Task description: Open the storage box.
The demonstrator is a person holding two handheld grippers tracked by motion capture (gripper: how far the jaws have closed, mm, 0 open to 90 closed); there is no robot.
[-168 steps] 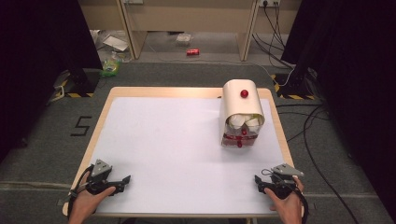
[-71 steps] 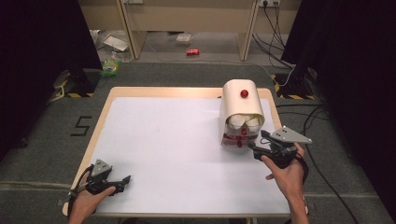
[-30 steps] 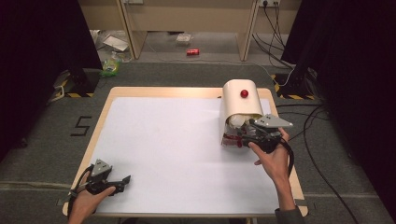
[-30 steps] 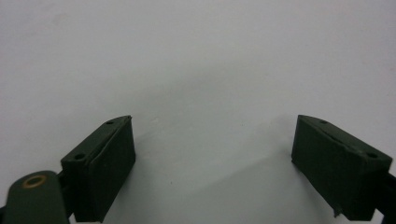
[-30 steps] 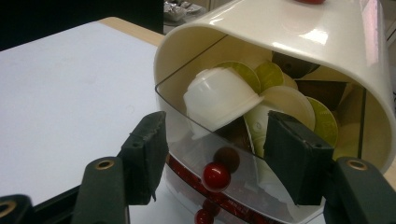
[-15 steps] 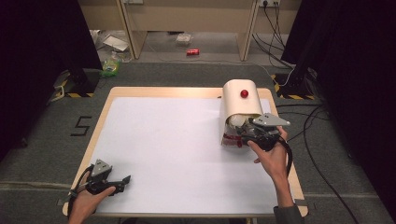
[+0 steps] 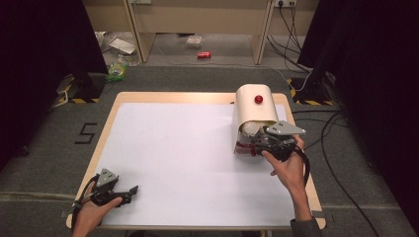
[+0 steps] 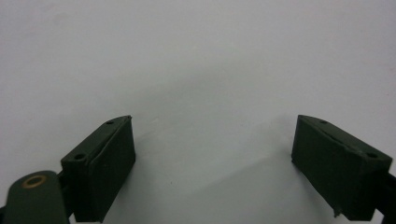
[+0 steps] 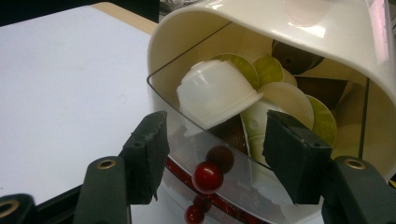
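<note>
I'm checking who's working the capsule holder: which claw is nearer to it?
Right. The right claw is at the cream capsule holder, at its open front, jaws either side of the red knob. The left claw rests far off at the table's near left corner.

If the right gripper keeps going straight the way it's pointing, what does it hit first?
Probably the red knob on the clear front flap of the cream capsule container. It sits between the right gripper jaws, which do not press it, though depth is unclear.
</note>
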